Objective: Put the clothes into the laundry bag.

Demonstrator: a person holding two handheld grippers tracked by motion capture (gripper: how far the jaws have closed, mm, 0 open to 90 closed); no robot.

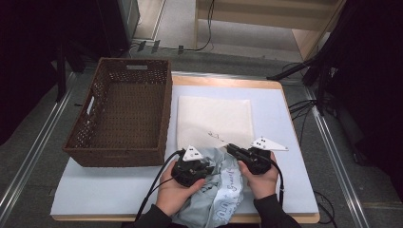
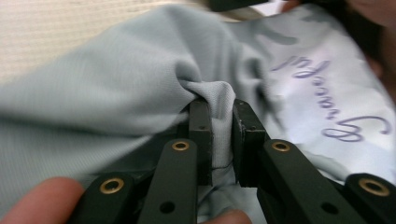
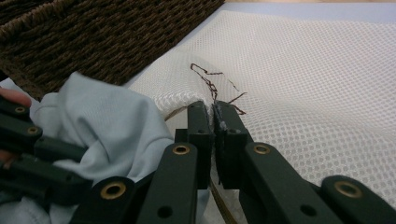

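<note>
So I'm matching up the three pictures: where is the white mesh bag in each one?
High view: white mesh bag lies flat mid-table, right of the wicker basket.
Left gripper view: a cream strip, top left, probably the bag.
Right gripper view: upper right, edge pinched by the right gripper.
Shared landmark: light blue garment.

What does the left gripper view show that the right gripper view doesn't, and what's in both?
Left gripper view alone: the left tool pinching a fold of the pale blue shirt, and purple script printed on the shirt.

Right gripper view alone: the right tool shut on the edge of the white mesh bag, a dark thread at that edge, and the wicker basket behind.

Both: the shirt, bunched up close to the tool, and a pair of black jaws closed on fabric.
</note>
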